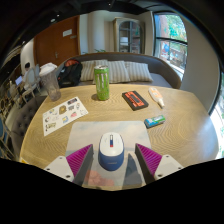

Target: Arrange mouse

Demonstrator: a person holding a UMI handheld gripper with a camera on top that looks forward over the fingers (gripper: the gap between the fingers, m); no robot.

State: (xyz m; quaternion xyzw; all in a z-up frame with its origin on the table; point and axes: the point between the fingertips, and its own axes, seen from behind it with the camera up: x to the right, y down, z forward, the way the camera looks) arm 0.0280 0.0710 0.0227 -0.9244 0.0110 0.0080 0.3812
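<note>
A white and blue mouse (111, 149) lies on a light mouse mat (95, 132) on the round wooden table (190, 125). It stands between my fingers, with a gap at either side. My gripper (112, 163) is open, its pink pads (78, 159) flanking the mouse's rear half. The mouse rests on the mat by itself.
Beyond the mouse stand a green can (101, 82), a black and red device (134, 99), a cream tube (157, 96), a small teal item (154, 121), a sticker sheet (64, 113) and a clear jug (49, 80). A bench with a black bag (70, 72) lies behind the table.
</note>
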